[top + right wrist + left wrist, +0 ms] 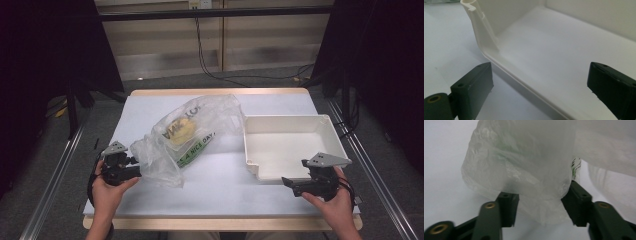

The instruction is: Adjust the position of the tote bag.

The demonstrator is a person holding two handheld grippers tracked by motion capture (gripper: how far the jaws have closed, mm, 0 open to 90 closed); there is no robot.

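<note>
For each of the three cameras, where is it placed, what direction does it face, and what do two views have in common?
High view: above the person's side, looking forward and down on the table; both hands, left gripper, right gripper.
Left gripper view: rides that gripper, facing the plastic bag; fingers flank bag plastic.
Right gripper view: rides that gripper, facing the white tray; fingers wide apart.
Shared: high and left views show the bag; high and right, the tray.

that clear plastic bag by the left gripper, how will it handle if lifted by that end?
Likely floppy: the plastic bag is thin, crumpled film, so it should sag and stretch from the left gripper. The yellowish item inside would probably slide toward the low end. The film looks glossy, so a shallow pinch may slip.
</note>
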